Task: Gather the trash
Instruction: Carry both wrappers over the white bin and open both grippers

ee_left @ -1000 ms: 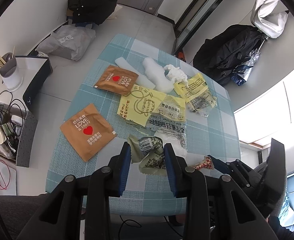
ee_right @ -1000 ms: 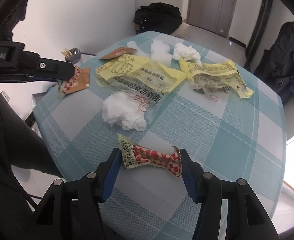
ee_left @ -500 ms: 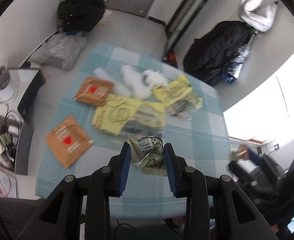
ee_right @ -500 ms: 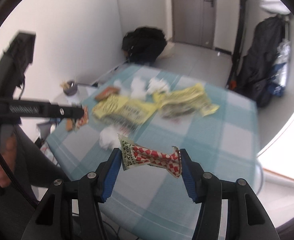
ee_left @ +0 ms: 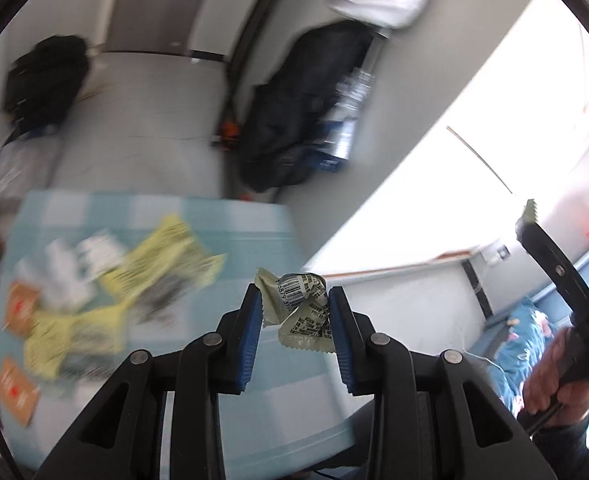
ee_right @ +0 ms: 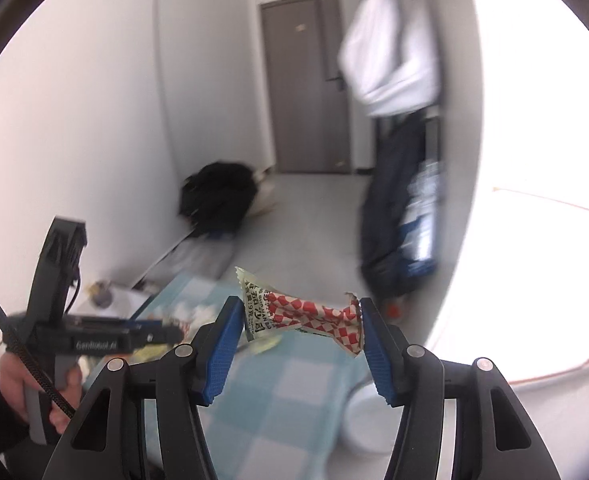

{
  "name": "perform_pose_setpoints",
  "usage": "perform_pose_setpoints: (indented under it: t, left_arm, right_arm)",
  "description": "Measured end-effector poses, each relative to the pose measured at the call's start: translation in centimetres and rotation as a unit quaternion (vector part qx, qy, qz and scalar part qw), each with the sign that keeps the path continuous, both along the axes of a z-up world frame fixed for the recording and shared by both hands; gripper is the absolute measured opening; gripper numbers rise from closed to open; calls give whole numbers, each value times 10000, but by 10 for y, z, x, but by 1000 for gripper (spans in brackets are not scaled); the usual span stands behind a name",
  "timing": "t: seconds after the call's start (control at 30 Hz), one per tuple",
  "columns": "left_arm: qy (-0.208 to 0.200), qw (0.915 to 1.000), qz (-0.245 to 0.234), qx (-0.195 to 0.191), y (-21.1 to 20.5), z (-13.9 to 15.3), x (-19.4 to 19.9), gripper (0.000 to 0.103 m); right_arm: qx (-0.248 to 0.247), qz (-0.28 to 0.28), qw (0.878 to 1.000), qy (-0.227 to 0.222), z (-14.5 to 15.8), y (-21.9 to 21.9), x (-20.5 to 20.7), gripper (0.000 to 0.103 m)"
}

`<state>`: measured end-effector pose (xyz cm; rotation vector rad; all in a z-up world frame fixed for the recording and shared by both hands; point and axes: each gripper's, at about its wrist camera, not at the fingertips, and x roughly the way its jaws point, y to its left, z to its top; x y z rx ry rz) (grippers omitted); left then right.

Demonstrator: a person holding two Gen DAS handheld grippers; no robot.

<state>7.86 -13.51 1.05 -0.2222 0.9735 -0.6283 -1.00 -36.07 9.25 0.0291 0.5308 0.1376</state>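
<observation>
My left gripper [ee_left: 294, 312] is shut on a crumpled pale green wrapper with a barcode [ee_left: 300, 308] and holds it in the air past the table's right edge. My right gripper [ee_right: 300, 320] is shut on a red-and-white checked wrapper [ee_right: 314, 314] and holds it high above the table. Yellow bags [ee_left: 162, 264], white tissue [ee_left: 74, 268] and brown sachets [ee_left: 14, 386] lie blurred on the blue checked table [ee_left: 230, 360]. The left gripper's body shows in the right wrist view [ee_right: 94, 340], the right one's in the left wrist view [ee_left: 558, 280].
A white bin's rim [ee_right: 364, 420] shows beside the table's right edge. A black bag [ee_right: 218, 200] lies on the floor by the wall. Dark bags [ee_left: 294, 120] stand against the far wall. A door [ee_right: 306, 88] is at the back.
Both grippers have lifted and swung right with their wrappers, away from the table's trash. The views now tilt up toward the room and the bright window.
</observation>
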Motion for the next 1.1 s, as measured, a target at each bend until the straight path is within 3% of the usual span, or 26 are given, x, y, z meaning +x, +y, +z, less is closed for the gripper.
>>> perform_pose_setpoints:
  t: [0.17, 0.27, 0.57, 0.93, 1.1]
  left_arm:
    - [127, 9985, -531, 104, -71, -10, 21, 28]
    - [460, 9957, -784, 162, -108, -33, 37, 28]
    - [1381, 9799, -1307, 612, -187, -109, 77, 28]
    - [2376, 9536, -1495, 1086, -246, -192, 119, 28]
    - [2627, 9448, -1460, 1301, -261, -211, 127, 28]
  right_arm:
    - [-128, -578, 9981, 175, -8, -67, 11, 57]
    - [-2, -872, 9954, 407, -29, -109, 18, 57]
    - [506, -1147, 9835, 1307, -133, -182, 46, 57]
    - [1248, -686, 9619, 2335, -267, -172, 72, 57]
    - [1628, -528, 9471, 2717, -317, -164, 86, 57]
